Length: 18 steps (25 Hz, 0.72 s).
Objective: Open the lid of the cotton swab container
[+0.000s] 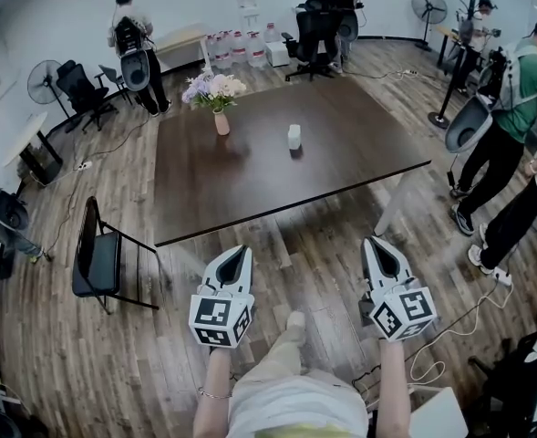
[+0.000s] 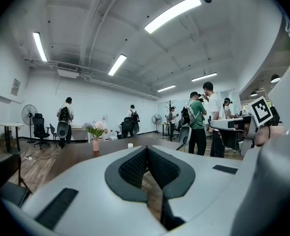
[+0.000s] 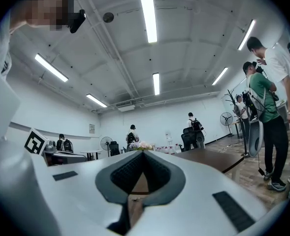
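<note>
Two grippers, the left gripper (image 1: 239,254) and the right gripper (image 1: 371,245), are held side by side above the wooden floor (image 1: 314,263). Each has its jaws pressed together on nothing, with the tips directed toward the dark table (image 1: 232,190). The cotton swab container (image 1: 294,136) stands well beyond them near the table's middle, upright, long axis vertical. The flower vase (image 1: 221,122) stands to its left, apart from it.

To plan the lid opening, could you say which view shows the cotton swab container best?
The head view: the cotton swab container stands clear on the table. The left gripper view shows it tiny; the right gripper view does not.
</note>
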Tool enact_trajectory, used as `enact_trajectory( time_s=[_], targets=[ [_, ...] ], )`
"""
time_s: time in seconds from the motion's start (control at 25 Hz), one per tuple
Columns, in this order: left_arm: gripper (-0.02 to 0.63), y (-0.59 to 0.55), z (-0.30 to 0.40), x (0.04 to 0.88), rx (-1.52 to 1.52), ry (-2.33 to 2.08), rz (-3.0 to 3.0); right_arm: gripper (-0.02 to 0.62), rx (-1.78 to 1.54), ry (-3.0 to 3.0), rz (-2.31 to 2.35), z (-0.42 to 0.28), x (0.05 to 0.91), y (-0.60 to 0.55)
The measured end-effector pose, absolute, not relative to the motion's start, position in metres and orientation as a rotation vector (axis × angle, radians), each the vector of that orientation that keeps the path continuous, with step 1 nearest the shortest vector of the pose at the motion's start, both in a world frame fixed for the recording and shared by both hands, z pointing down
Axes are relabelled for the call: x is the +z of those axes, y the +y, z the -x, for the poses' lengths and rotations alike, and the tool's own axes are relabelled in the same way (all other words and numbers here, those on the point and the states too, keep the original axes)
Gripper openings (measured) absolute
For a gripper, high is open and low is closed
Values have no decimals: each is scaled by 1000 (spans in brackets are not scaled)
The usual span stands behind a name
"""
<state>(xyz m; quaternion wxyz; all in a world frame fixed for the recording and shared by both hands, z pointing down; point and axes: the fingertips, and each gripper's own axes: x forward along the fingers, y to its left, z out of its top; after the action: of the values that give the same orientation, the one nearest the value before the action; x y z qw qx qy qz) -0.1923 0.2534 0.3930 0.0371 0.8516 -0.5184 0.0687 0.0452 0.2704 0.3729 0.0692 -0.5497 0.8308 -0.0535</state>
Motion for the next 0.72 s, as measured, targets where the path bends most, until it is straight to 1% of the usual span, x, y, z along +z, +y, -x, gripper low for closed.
enact_trajectory(
  time_s=[0.28,0.72],
  targets=[
    [23,186,174,407,207,-1538,-2621,20,-145,2507,1658,-51,381,211],
    [23,74,156,406,195,-1468,-2643,20,-177,2496,1699,-59,383,97]
  ],
)
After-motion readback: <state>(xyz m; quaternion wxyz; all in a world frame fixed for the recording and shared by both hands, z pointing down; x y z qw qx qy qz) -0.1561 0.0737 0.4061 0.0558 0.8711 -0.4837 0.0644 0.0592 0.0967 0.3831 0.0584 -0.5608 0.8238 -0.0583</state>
